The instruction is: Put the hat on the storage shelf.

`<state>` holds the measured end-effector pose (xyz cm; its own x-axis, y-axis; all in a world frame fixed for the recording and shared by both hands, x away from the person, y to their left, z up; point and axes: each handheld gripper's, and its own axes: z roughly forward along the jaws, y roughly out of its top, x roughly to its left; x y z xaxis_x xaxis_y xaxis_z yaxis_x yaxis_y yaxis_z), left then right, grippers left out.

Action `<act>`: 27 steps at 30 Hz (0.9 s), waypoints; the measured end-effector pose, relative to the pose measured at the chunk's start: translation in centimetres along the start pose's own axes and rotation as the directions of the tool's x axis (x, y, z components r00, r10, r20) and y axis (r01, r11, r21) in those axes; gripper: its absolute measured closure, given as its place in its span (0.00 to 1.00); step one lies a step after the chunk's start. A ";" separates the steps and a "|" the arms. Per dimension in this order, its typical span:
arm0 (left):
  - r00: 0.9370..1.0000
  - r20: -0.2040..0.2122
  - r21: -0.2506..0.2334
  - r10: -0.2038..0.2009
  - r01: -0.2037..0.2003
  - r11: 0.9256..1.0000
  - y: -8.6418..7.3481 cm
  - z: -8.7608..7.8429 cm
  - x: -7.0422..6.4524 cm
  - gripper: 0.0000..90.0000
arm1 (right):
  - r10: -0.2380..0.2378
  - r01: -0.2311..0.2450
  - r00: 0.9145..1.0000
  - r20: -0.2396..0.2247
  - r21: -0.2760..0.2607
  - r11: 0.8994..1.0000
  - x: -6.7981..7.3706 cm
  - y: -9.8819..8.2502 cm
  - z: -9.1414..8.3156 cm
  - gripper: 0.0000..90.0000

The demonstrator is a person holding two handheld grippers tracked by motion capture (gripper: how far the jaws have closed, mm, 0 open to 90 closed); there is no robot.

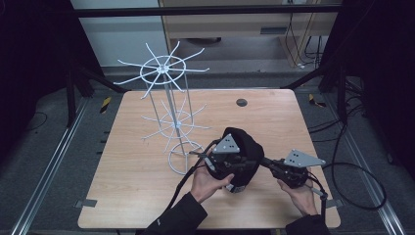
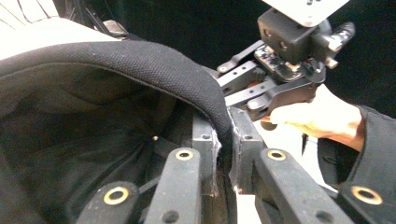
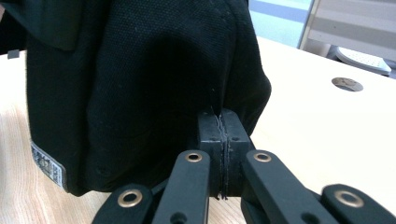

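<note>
Presently on the wooden table (image 1: pixel 147 166), listed relative to the white wire rack (image 1: pixel 169 98) as landmark:

- White wire rack: stands upright on the table's left-centre, two tiers of radiating hooks on a thin pole, round wire base.
- Black cap (image 1: pixel 243 155): held just right of the rack's base, toward the near edge, between the two grippers. In the left gripper view its rolled black rim (image 2: pixel 154 70) arches over a dark interior. In the right gripper view its outer cloth hangs down to the tabletop, a small label (image 3: pixel 46 169) at its lower corner.
- Left gripper (image 1: pixel 222 164): immediately right of the rack's base, at the cap's near-left side, carried by the left hand (image 1: pixel 208 183). In its own view the jaws are closed nearly together with the cap's rim pinched between them.
- Right gripper (image 1: pixel 276 167): farther right of the rack, beyond the cap, carried by the right hand (image 1: pixel 299 195). In its own view the jaws are pressed together on a thin fold at the cap's edge, only a hairline seam between the pads. It also appears in the left gripper view (image 2: pixel 233 79), reaching to the cap's rim.
- Grey three-cornered plates: one atop each gripper.
- Round dark grommet (image 1: pixel 241 102): set in the table, right of the rack toward the far edge.
- Cable (image 1: pixel 362 186): loops over the floor beyond the table's right side.
</note>
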<state>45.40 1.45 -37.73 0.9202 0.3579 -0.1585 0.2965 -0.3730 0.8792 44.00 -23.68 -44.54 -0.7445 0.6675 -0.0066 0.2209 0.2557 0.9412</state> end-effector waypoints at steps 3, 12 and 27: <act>1.000 -0.018 -0.006 -0.004 0.004 1.000 0.0 0.0 0.2 0.90 | -0.002 0.002 1.000 0.016 0.006 1.000 -0.1 0.2 -0.5 1.00; 0.986 -0.168 0.007 -0.003 0.004 1.000 -0.7 0.4 0.5 0.82 | -0.072 0.064 0.989 0.132 0.065 0.996 0.3 2.7 -3.0 1.00; 0.940 -0.340 0.019 -0.038 0.047 0.999 -4.1 0.1 2.1 0.72 | -0.098 0.069 0.983 0.156 0.179 0.981 2.2 3.7 0.4 0.99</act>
<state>46.12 3.58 -41.71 0.7666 0.6415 -0.0293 0.3442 -0.3719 0.8621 43.45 -20.96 -41.19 -0.6550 0.7404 -0.1513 0.2784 0.4225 0.8625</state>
